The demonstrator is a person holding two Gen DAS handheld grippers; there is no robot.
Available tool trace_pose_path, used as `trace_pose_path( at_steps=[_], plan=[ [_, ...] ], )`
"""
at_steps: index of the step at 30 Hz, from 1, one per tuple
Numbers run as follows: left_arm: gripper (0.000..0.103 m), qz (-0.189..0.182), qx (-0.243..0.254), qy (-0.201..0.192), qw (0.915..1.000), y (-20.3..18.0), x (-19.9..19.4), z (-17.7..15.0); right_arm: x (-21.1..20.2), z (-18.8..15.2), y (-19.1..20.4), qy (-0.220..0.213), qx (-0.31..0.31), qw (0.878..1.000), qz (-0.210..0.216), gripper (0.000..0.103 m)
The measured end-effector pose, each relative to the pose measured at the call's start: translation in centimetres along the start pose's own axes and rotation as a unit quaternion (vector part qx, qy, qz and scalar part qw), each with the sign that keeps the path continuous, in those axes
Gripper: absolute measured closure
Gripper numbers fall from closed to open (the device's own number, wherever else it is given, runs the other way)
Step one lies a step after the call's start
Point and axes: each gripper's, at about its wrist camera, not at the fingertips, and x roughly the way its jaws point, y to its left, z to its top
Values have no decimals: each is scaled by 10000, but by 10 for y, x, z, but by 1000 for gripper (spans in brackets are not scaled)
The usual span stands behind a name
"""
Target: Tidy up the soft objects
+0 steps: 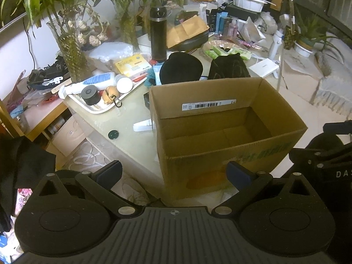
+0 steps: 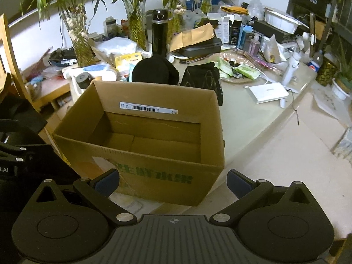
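An open cardboard box point(image 1: 222, 132) point(image 2: 145, 136) stands on the table with nothing inside it. Behind it lie a black knit hat point(image 1: 180, 68) point(image 2: 154, 70) and a dark folded cloth point(image 1: 230, 67) point(image 2: 204, 77). My left gripper point(image 1: 173, 175) hovers open at the box's near left corner, nothing between its blue-padded fingers point(image 1: 111, 171). Open as well, my right gripper point(image 2: 172, 180) hangs before the box's near wall with green print. Each gripper shows at the edge of the other's view.
A tall black flask point(image 1: 158, 34) point(image 2: 159, 35), glass vases with plants point(image 1: 70, 48), a white tray of bottles point(image 1: 99, 92), a brown envelope point(image 2: 193, 36), green wipe packs point(image 2: 247, 70) and a white flat box point(image 2: 267, 92) crowd the table behind. Floor lies to the right.
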Motion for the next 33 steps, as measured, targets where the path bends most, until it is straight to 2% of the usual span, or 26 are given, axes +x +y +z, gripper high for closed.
trace_pose_path(
  at_steps=[11,22,33],
  plan=[
    [0,-233,85,-78,9997,3,3,13,4,10,-30,-30,254,9995,204,0],
    [0,-138,95,-184,9997,9,12,29,16,28,-58,-268,244,9989,301,0],
    [0,-558,-159,-513,9970,24,22,42,36,57,-79,-805,308,9943,628,0]
  ],
)
